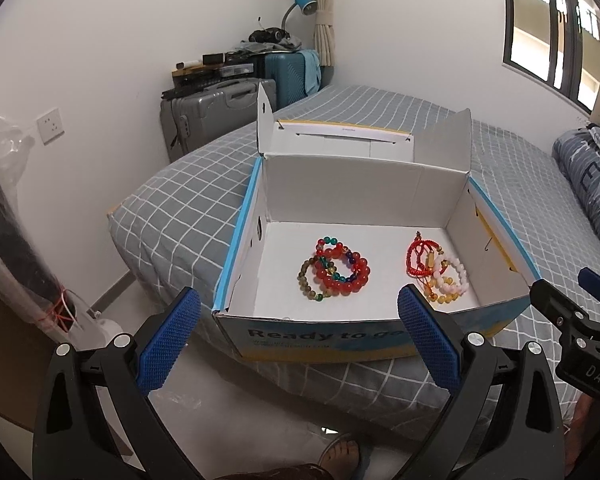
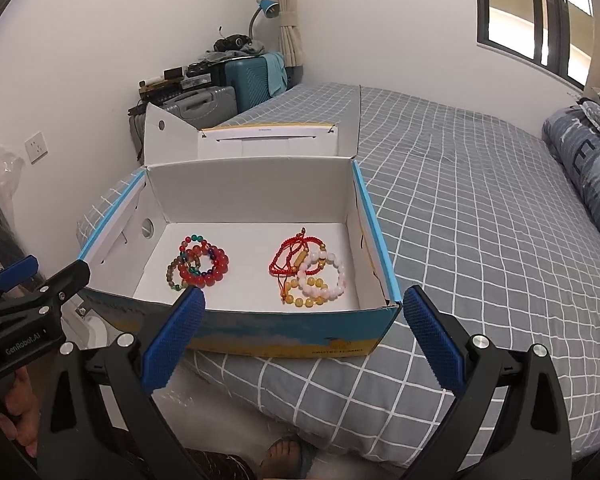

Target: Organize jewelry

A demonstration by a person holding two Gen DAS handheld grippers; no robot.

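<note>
Right now you hover both empty, wide-apart grippers, left gripper point(image 1: 299, 330) and right gripper point(image 2: 304, 330), before the open white cardboard box point(image 2: 260, 322) on the grey checked bed point(image 2: 480, 240); next, reach ahead for the red-bead bracelet pile point(image 1: 334, 270) or the red-cord and pink-bead pile point(image 2: 312, 268)

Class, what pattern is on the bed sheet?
Grey with a white grid, on the bed sheet; clearest in the right wrist view.

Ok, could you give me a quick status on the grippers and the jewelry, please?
Left gripper open, empty. Right gripper open, empty. Two bracelet piles lie apart inside the open box on the bed. Nothing in the way.
</note>
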